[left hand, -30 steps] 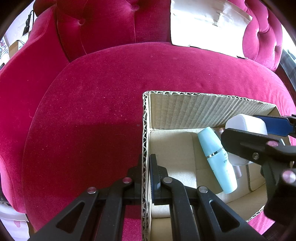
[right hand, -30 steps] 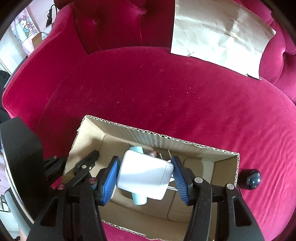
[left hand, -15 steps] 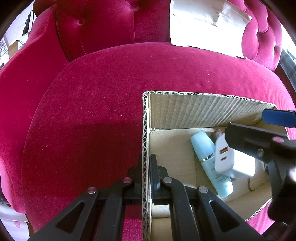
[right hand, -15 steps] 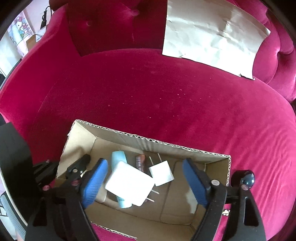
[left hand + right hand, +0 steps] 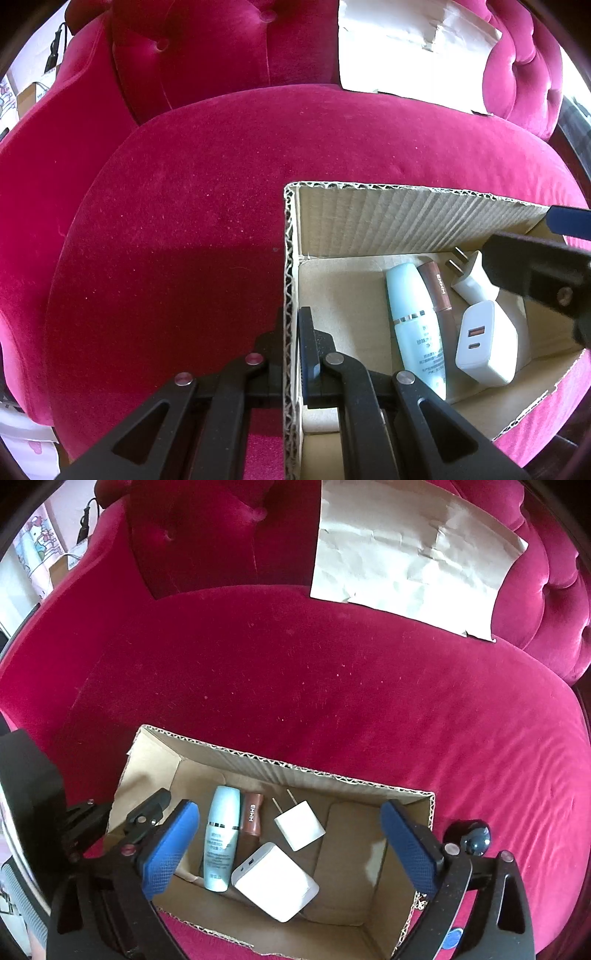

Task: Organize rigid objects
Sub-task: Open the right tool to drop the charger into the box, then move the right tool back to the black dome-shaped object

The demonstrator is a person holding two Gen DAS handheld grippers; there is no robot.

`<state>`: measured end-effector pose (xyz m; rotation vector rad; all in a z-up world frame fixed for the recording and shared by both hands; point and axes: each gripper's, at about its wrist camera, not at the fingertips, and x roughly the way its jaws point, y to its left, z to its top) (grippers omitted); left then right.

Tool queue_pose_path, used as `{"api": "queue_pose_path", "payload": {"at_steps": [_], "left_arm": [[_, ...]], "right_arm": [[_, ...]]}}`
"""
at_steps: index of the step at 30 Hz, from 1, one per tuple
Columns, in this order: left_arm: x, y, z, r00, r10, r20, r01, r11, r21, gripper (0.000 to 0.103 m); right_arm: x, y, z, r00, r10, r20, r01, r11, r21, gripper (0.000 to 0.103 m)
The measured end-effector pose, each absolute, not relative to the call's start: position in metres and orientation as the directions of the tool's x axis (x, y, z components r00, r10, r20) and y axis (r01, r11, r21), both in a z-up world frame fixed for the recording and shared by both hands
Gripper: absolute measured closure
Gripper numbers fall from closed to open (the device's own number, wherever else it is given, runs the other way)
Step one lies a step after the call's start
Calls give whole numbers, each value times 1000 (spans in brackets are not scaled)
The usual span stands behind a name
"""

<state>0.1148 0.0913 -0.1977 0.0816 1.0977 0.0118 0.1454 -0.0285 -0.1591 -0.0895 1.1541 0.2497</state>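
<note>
1. Since a second ago, the big white charger has been let go of by the right gripper and is now lying inside the cardboard box; before, it was pinched between the blue pads.
2. The right jaws have just been opening and are spread wide now, with nothing pressed between them. The charger sits below the gap, untouched.
3. The left gripper is clamped tight on the box's left wall, one finger outside and one inside. No change there.
4. Inside the box, the charger is propped at a tilt near the front, resting against the light blue bottle, which is laid lengthwise on the left.
5. A brown tube is tucked just right of the bottle, and a smaller white plug with two prongs is seen toward the far wall.
6. The box is parked on a red velvet sofa, with a crumpled paper sheet leaned on the backrest at the far right.
7. A dark round object is spotted on the cushion just right of the box.
</note>
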Motion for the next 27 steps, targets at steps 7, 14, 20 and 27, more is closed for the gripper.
{"api": "queue_pose_path", "payload": {"at_steps": [7, 14, 20, 27], "left_arm": [[115, 90, -197, 456, 53, -888, 33, 997, 76, 99], [114, 89, -196, 457, 55, -888, 34, 996, 79, 99], [113, 88, -196, 458, 55, -887, 36, 996, 80, 99], [114, 88, -195, 457, 56, -888, 37, 996, 81, 98]], "right_arm": [[140, -34, -147, 406, 168, -898, -246, 967, 69, 2], [136, -44, -132, 445, 183, -877, -243, 967, 79, 2], [130, -60, -120, 484, 174, -858, -234, 970, 64, 2], [136, -83, -115, 505, 129, -854, -183, 982, 40, 2]]}}
